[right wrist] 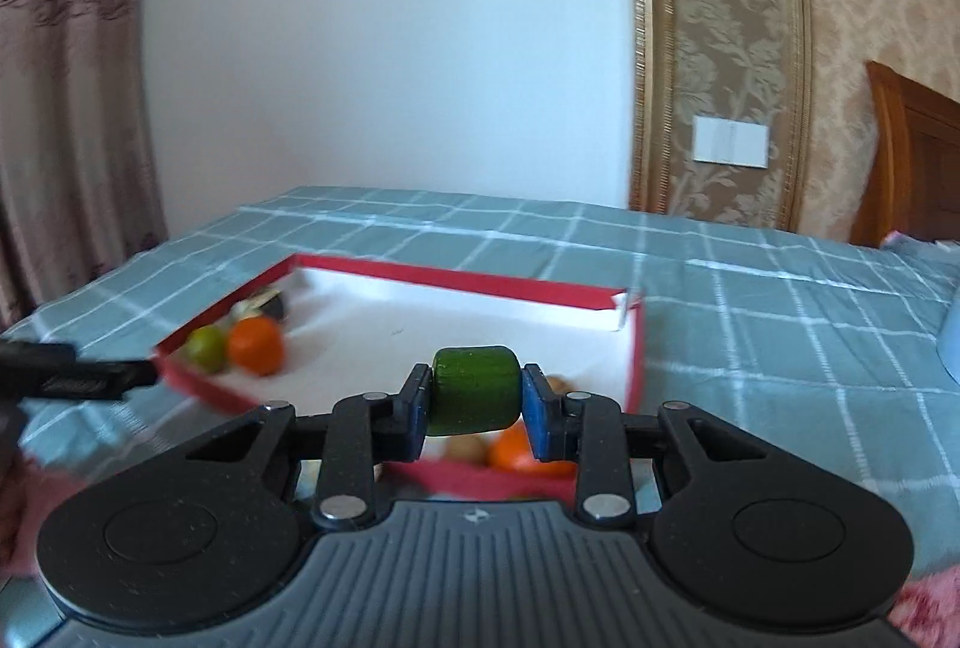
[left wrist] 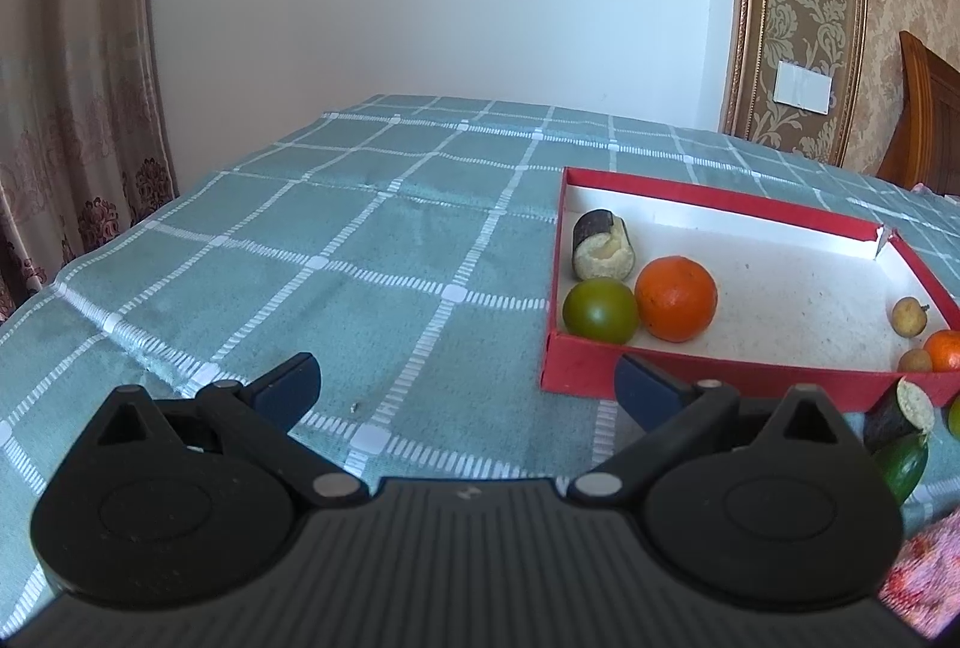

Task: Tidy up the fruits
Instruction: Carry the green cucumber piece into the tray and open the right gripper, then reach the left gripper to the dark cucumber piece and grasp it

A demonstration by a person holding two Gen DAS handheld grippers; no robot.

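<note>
Right gripper (right wrist: 475,404): its two blue pads (right wrist: 538,411) squeeze a green chunk (right wrist: 475,398) from both sides; the chunk is short and round like a drum, and it hangs in the air over the near part of the red box (right wrist: 635,348)
Left gripper (left wrist: 468,387): its fingers are spread wide apart; nothing sits between the blue tips (left wrist: 293,384); it is low over the checked cloth (left wrist: 336,252), just left of the red box (left wrist: 600,369)
Red box: white inside, red walls; it lies flat on the cloth
Box, left corner: a big orange (left wrist: 675,297) touches a round green fruit (left wrist: 600,311); a dark cut piece with a pale end (left wrist: 602,245) lies just behind them
Box, right end: two small brown fruits (left wrist: 907,315) and a second orange (left wrist: 945,351)
Outside the box: a dark piece with a pale cut end (left wrist: 900,411) and a green piece (left wrist: 905,462) lie on the cloth near the front wall
Writing: a tiny mark on each gripper body is too small to read; no labels on the box that I can see
</note>
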